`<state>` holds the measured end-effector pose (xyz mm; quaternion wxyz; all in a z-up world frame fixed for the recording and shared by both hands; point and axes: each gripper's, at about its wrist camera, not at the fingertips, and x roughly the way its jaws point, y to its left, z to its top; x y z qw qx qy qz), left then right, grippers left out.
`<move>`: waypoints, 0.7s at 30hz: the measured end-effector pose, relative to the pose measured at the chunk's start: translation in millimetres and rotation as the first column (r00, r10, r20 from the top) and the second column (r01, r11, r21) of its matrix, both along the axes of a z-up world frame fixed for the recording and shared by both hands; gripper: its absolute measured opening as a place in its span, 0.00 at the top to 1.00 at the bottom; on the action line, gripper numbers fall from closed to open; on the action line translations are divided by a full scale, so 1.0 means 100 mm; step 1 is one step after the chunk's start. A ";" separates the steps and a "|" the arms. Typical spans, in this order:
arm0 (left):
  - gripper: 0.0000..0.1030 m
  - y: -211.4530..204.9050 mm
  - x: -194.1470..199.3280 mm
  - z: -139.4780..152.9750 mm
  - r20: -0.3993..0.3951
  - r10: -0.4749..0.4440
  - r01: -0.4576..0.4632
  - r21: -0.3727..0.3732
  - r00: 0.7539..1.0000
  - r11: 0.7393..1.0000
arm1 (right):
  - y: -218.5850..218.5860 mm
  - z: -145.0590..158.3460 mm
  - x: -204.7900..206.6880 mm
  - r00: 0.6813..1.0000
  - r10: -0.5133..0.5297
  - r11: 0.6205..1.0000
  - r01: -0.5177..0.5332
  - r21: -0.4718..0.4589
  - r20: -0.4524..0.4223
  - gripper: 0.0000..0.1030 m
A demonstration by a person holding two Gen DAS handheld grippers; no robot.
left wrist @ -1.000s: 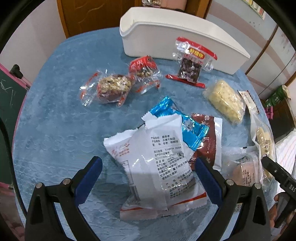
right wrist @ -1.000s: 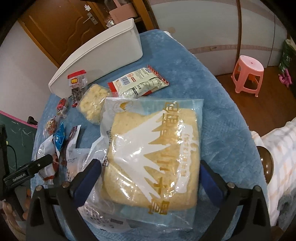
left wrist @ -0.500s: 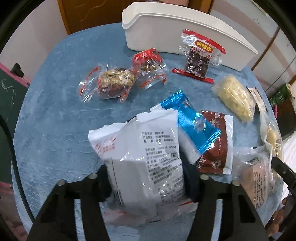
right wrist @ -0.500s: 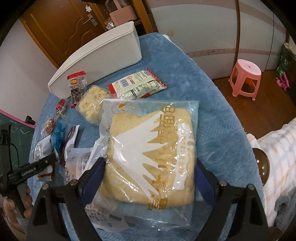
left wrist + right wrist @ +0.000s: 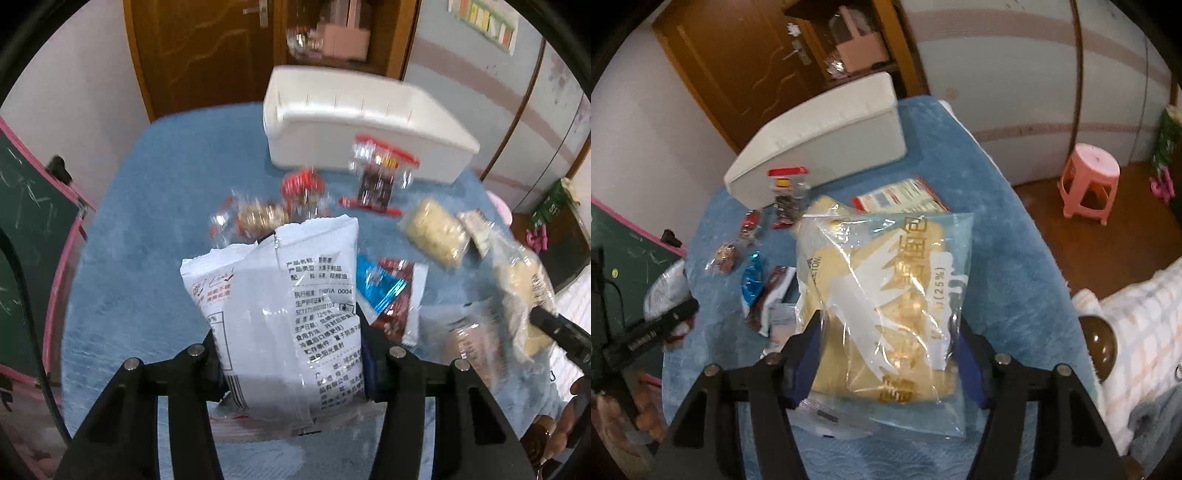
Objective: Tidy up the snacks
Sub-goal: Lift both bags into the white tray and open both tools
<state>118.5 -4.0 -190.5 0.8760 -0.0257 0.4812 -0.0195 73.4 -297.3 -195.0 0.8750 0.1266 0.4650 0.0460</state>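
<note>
My left gripper [image 5: 291, 354] is shut on a white snack packet [image 5: 284, 306] with black print and holds it lifted above the blue tablecloth. My right gripper [image 5: 890, 354] is shut on a large clear bag of yellow bread [image 5: 886, 291] and holds it raised. The bread bag also shows at the right edge of the left wrist view [image 5: 524, 288]. A white plastic bin [image 5: 362, 125] stands at the far side of the table; it also shows in the right wrist view [image 5: 827, 140].
Loose snacks lie on the blue cloth [image 5: 147, 206]: a red-topped packet [image 5: 380, 177], a small red one [image 5: 303, 188], a nut cake [image 5: 258, 218], a yellow pastry [image 5: 432, 232], a blue foil packet [image 5: 380, 288]. A pink stool [image 5: 1089, 177] stands on the floor.
Both grippers have closed on their packets and lifted them off the table. The white packet and the bread bag now stand tilted upward.
</note>
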 end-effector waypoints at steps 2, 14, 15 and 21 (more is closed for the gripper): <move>0.50 0.02 -0.06 0.15 0.034 0.003 -0.003 -0.004 0.999 1.000 | 0.08 0.05 -0.01 1.000 0.016 1.000 -0.016 -0.012 0.014 0.40; 0.50 0.03 0.03 0.92 0.126 -0.055 0.053 0.019 0.991 0.998 | 0.39 0.91 0.08 0.971 0.110 0.993 -0.115 0.013 0.214 0.42; 0.50 0.03 0.11 1.04 0.137 -0.065 0.063 0.024 0.988 0.998 | 0.40 1.04 0.12 0.964 0.117 0.992 -0.122 0.008 0.239 0.42; 0.50 0.02 0.64 1.69 0.231 -0.090 0.077 0.063 0.969 0.995 | 0.51 1.88 0.55 0.914 0.126 0.992 -0.109 -0.066 0.386 0.41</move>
